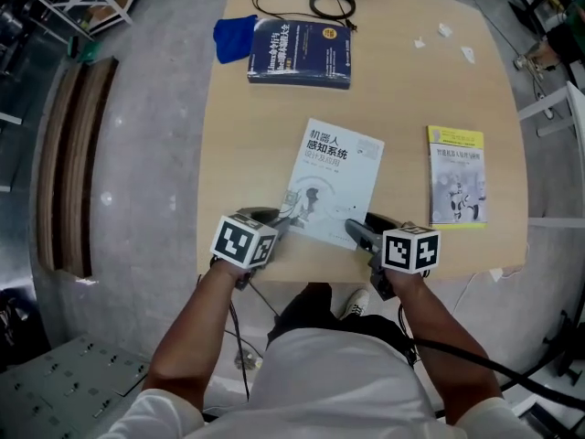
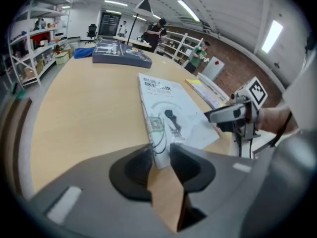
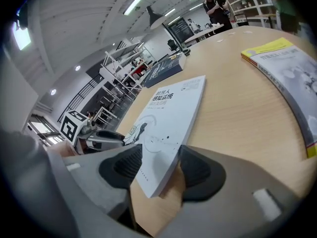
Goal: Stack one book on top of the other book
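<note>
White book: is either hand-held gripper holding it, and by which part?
Right hand-held gripper: open around the near-right corner of the white book, no hold. Left hand-held gripper: jaws at the near-left corner; whether they press cannot be told.

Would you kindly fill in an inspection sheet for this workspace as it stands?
Surface: wooden table, pale top.
Job's things: white book near the front edge, not yet stacked; blue book at the far edge; yellow book at the right.
Clutter: blue cloth against the blue book's left side; white scraps near the far right corner.
Grippers: left gripper has the white book's near left corner between its fingers, pressing unclear; right gripper open around the near right corner.
Cables: black cable looped at the far edge.
Surroundings: shelves and people beyond the table.
</note>
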